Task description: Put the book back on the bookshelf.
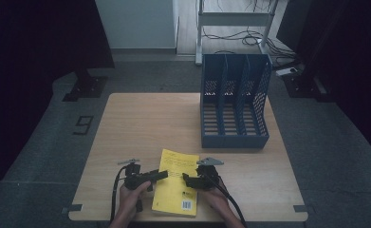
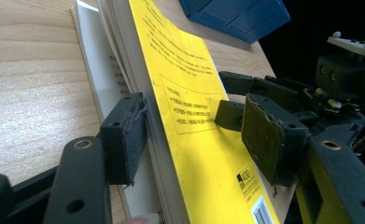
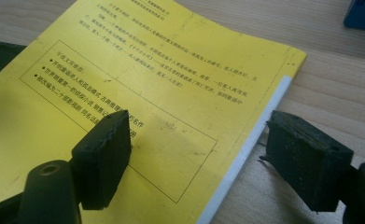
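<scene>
- The yellow book [image 1: 176,183] lies flat near the front edge of the wooden table [image 1: 140,123], its barcode end toward the person, and everything else here is placed from it.
- A person's left hand [image 1: 128,197] comes in just to the book's left, holding the left gripper [image 1: 160,175], which reaches across to the book's left edge.
- In the left gripper view the jaws stand spread, straddling that edge: one pad [image 2: 124,137] sits against the white pages on the outer side, the other hangs over the yellow cover without pressing it. The book [image 2: 189,116] looks slightly lifted along this edge, pages fanning a little.
- The right hand [image 1: 216,197] comes in just to the book's right, and the right gripper [image 1: 187,179] points at the book's right edge.
- In the right gripper view the jaws are spread wide too, one pad [image 3: 103,156] over the yellow cover [image 3: 124,93], the other over bare wood beyond the white page edge; neither clamps anything.
- The two grippers' tips face each other over the book's middle, close but apart.
- Farther back and to the right of the book stands a blue file rack [image 1: 234,102] with three upright slots, well apart from it.
</scene>
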`<state>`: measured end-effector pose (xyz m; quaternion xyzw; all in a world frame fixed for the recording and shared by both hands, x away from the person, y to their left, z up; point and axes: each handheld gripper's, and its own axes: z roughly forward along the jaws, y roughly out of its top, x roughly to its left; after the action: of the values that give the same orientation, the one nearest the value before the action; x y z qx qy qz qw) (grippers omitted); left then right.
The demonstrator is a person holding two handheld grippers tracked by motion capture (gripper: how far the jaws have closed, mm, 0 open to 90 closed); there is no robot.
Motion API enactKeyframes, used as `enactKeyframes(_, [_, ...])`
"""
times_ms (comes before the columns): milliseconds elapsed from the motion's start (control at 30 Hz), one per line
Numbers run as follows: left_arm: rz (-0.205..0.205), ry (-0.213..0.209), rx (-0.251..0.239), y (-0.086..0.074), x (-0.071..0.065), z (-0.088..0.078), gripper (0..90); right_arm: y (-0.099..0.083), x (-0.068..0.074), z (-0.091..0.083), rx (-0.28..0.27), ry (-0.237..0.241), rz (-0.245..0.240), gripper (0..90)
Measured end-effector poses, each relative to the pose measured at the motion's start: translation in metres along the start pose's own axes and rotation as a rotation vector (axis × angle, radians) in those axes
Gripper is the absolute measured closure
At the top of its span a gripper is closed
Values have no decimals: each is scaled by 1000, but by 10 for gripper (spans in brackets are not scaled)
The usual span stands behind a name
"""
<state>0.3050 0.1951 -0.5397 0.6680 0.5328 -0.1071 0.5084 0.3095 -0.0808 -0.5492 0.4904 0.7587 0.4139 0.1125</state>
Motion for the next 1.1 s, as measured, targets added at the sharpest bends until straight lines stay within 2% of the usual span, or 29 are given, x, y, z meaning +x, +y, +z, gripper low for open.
enactKeyframes(67, [-6,18,18,0,2,2,397,-1,0,0,-4,-1,-3,222])
enactKeyframes(167, [-13,23,12,0,1,2,396,-1,1,0,-6,-5,-6,222])
enactKeyframes(233, [-14,14,2,0,-1,1,396,-1,0,0,-7,-5,-4,225])
enactKeyframes(267, [-10,-6,-11,0,-3,-1,398,-1,0,0,-7,-3,-2,226])
enactKeyframes(367, [-7,-18,-21,1,-6,-2,403,-1,0,0,-7,0,3,228])
enactKeyframes(467, [-2,-52,-39,1,-10,-3,412,-1,-1,0,-13,5,12,229])
enactKeyframes(567, [1,-44,-34,1,-9,-2,415,-1,-1,0,-14,4,12,229])
enactKeyframes(667, [-37,-55,-31,-1,-6,0,420,-2,-1,0,-17,3,7,229])
enactKeyframes(767, [-35,-59,-28,0,-6,0,421,-2,-1,0,-19,3,9,229])
enactKeyframes(900, [-2,-24,-6,-1,-10,2,427,-2,-1,0,-22,2,10,230])
enactKeyframes(933, [23,-6,28,-1,-10,4,430,-2,-1,0,-23,2,8,230])
enactKeyframes(967, [23,-6,28,-1,-10,4,430,-2,-1,0,-23,2,8,230])
enactKeyframes(1000, [35,4,53,-1,-11,6,438,-2,-1,0,-24,2,8,230])
enactKeyframes(1033, [35,4,53,-1,-11,6,438,-2,-1,0,-24,2,8,230])
enactKeyframes(1067, [57,33,60,-2,-12,7,446,-2,-1,0,-24,1,6,230])
enactKeyframes(1100, [57,33,60,-2,-12,7,455,-2,-1,0,-24,1,6,230])
